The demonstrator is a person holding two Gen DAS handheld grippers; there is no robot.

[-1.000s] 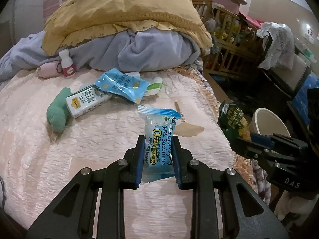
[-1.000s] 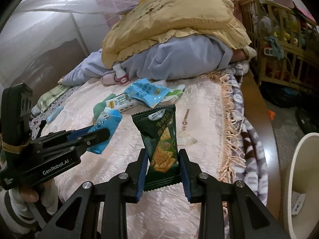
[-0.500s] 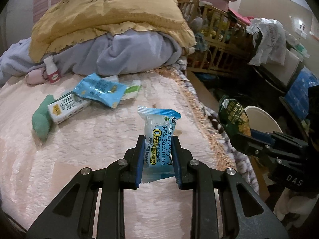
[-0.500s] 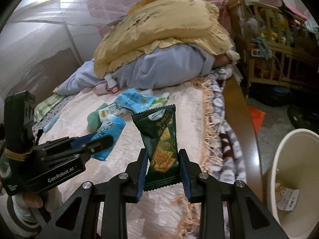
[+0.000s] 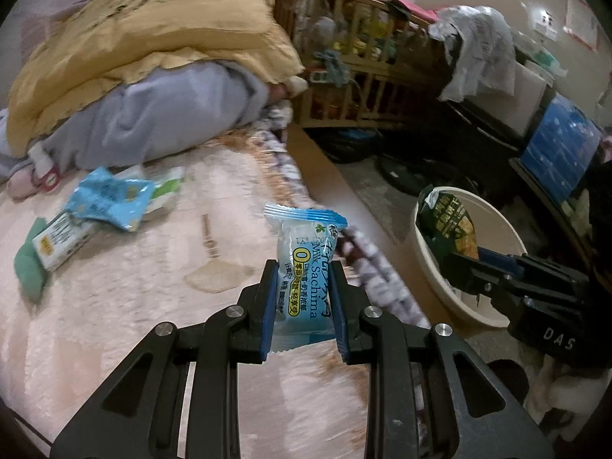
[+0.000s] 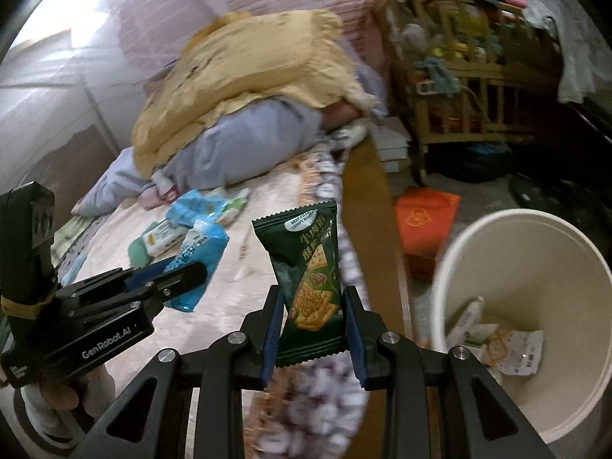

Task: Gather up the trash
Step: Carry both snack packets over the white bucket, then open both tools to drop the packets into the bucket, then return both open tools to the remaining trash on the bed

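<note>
Light, soft, crinkly: blue snack pack (image 5: 306,267) pinched low in left claw (image 5: 302,302), green cracker pack (image 6: 310,283) in right claw (image 6: 311,325), near bin (image 6: 451,267).

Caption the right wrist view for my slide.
Right gripper holding a green biscuit packet beside the cream trash bin.

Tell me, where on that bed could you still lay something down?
The pink bedspread is bare between the blue wrapper pile and the fringed edge. It is crowded near the heaped bedding, where wrappers, a carton and a bottle cluster.
</note>
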